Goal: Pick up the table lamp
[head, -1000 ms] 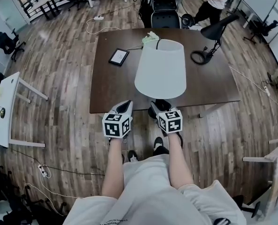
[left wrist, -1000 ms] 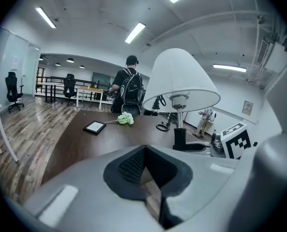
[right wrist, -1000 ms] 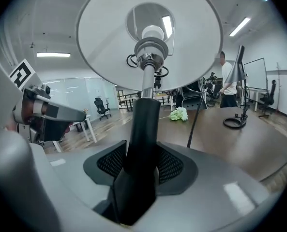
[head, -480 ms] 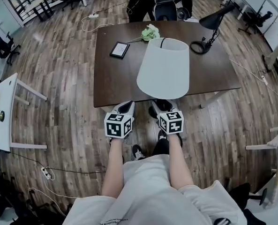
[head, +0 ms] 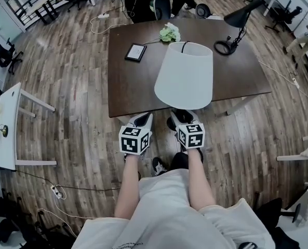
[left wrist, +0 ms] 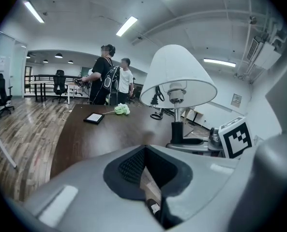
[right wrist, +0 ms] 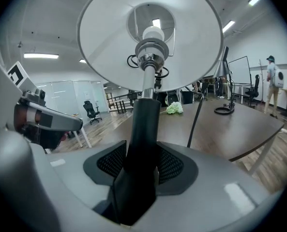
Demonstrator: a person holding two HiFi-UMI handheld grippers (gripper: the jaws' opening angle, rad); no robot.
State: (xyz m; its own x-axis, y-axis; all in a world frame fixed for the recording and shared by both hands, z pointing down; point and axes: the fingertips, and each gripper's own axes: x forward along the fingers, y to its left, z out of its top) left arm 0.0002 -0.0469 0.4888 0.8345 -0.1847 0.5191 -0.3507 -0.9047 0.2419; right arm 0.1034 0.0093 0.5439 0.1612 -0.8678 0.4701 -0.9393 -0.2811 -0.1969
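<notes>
Filling the upper middle of the head view, a dark wooden table (head: pixel 133 90) is seen on a plank floor (head: pixel 76 87). At its near edge the table lamp (head: pixel 185 77) is held upright, its white shade overlapping the tabletop's front edge, and its base is hidden from every view. The lamp's black stem is clamped between the jaws of the right gripper (right wrist: pixel 142 164), whose ribbed pads are pressed against it on both sides, with the shade and bulb socket seen from below directly above. A thin black cord (right wrist: pixel 194 122) is seen hanging beside the stem. The left gripper (left wrist: pixel 150 180) is held just beside the right one, clear of the lamp, its jaws drawn nearly together with nothing between them. Toward the far right corner of the table a black desk lamp (head: pixel 236 27) is placed. A small dark tablet (head: pixel 136 52) is laid flat near the far left side, and a bunch of pale green flowers (head: pixel 169 33) is laid just beyond it.
</notes>
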